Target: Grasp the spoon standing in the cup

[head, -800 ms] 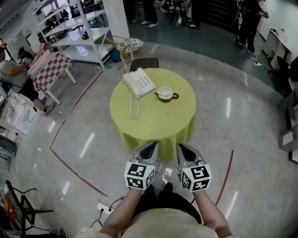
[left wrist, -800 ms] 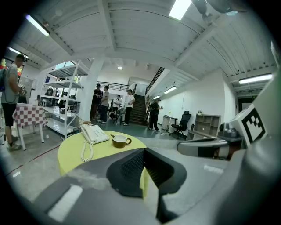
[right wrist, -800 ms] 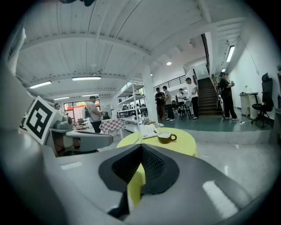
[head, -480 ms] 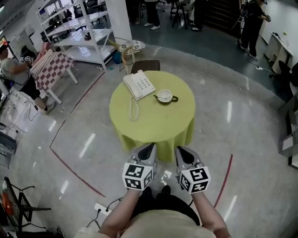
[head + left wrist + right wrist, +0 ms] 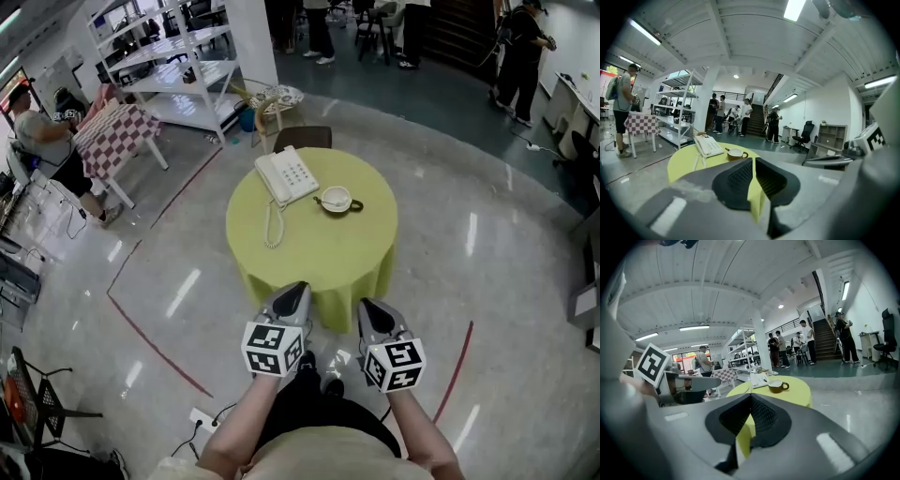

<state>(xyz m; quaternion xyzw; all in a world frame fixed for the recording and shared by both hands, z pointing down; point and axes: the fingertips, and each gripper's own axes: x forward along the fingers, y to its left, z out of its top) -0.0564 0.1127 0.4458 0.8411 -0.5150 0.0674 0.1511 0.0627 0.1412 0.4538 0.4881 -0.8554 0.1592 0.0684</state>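
Observation:
A dark cup (image 5: 337,201) with a white inside stands on the round yellow-clothed table (image 5: 314,248), right of a white telephone (image 5: 288,175). The spoon (image 5: 325,199) rests in the cup, handle out to the left. My two grippers hang side by side over the floor, short of the table's near edge. The left gripper (image 5: 294,292) is shut with nothing between its pads. The right gripper (image 5: 369,307) is also shut and empty. The left gripper view has the cup (image 5: 736,153) and spoon handle (image 5: 727,149) far beyond the jaws. From the right gripper view the cup (image 5: 777,386) is equally distant.
A brown chair (image 5: 303,138) stands behind the table. White shelving (image 5: 178,56) and a checkered table (image 5: 112,136) with a seated person (image 5: 42,141) are at the far left. Red tape lines (image 5: 141,333) cross the glossy floor. A power strip and cables (image 5: 208,418) lie near my feet.
The head view has drifted slightly, so the shelving and the table sit a little further right. Both grippers stay shut, side by side in front of the table.

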